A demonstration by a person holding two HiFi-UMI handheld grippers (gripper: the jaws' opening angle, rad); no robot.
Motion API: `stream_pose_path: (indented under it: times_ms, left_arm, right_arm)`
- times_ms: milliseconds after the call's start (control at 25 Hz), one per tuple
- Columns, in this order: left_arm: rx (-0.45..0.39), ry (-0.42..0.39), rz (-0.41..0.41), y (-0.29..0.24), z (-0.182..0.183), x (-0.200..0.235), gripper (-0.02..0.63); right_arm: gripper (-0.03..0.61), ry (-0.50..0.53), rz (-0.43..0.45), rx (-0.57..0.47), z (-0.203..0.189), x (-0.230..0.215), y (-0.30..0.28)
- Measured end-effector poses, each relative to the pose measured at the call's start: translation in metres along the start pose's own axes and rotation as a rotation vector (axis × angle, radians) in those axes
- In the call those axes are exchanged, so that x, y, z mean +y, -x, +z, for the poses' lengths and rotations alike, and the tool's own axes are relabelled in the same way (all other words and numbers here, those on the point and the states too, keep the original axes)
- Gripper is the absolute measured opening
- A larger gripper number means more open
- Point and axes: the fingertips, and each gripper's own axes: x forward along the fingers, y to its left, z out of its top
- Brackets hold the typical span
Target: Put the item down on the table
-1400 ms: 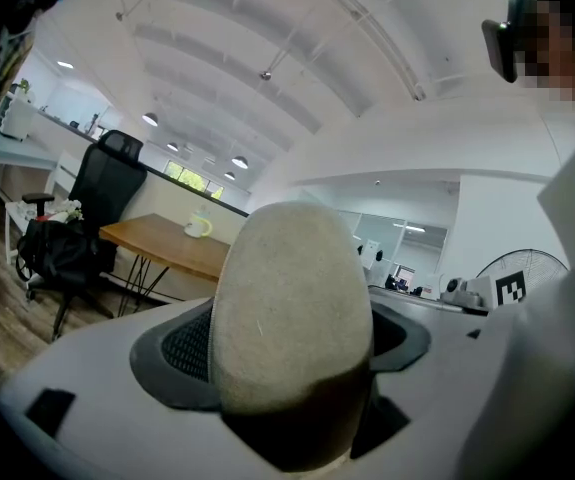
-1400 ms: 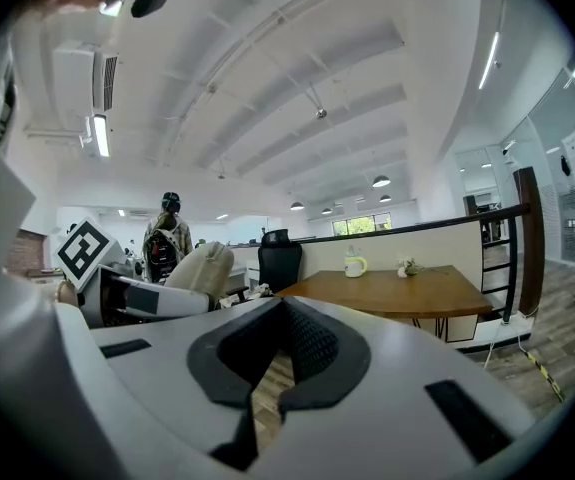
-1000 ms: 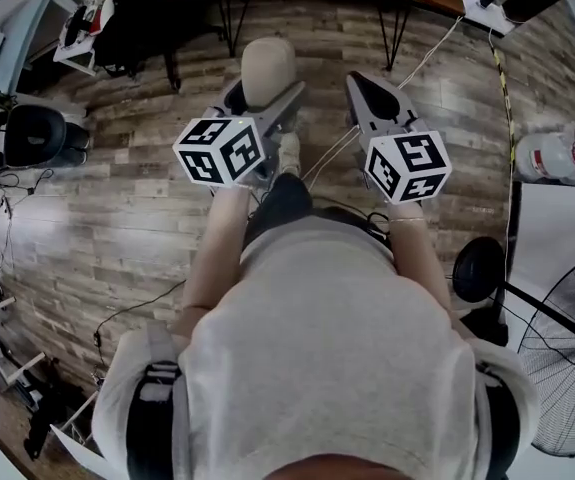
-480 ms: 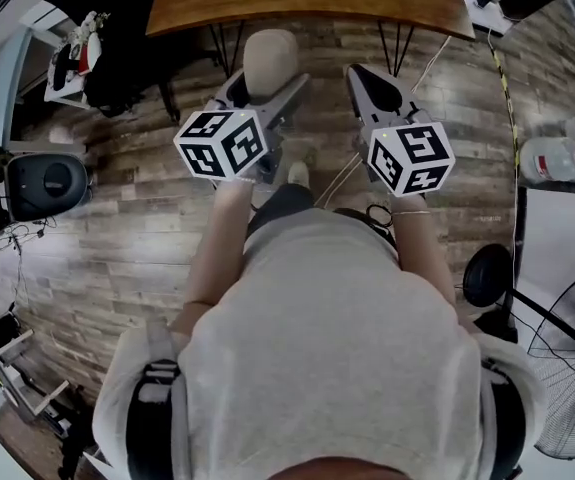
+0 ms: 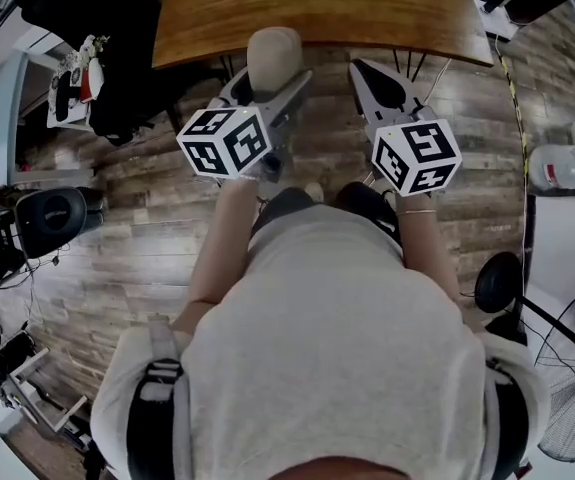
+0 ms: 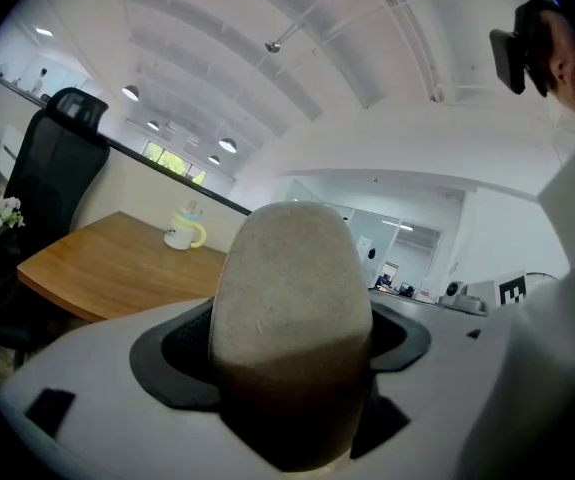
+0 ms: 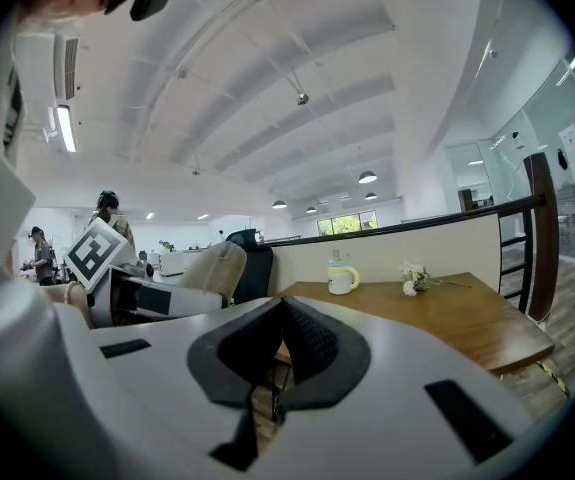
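Left gripper [image 5: 265, 90] is grasping a beige item [image 6: 292, 308] near the table [image 5: 317, 8]; right gripper [image 5: 379, 76] is hovering clenched.

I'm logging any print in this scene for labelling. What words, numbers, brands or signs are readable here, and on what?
No text here can be read.
Left marker cube, right marker cube: black-and-white square patterns, no letters.
Bottles: red labels, too small to read.
Notices on the glass wall: blurred.
Mug: no print can be made out.
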Motion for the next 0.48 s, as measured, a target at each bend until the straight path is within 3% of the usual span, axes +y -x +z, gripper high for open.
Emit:
stream_pose_path:
  times_ms: [480]
  left_arm:
    - [0.057,0.053,0.001,-0.039,0.009,0.06,0.416]
  right_arm:
    - [0.011,-0.041,0.001,0.032,-0.001,-0.024,-0.073]
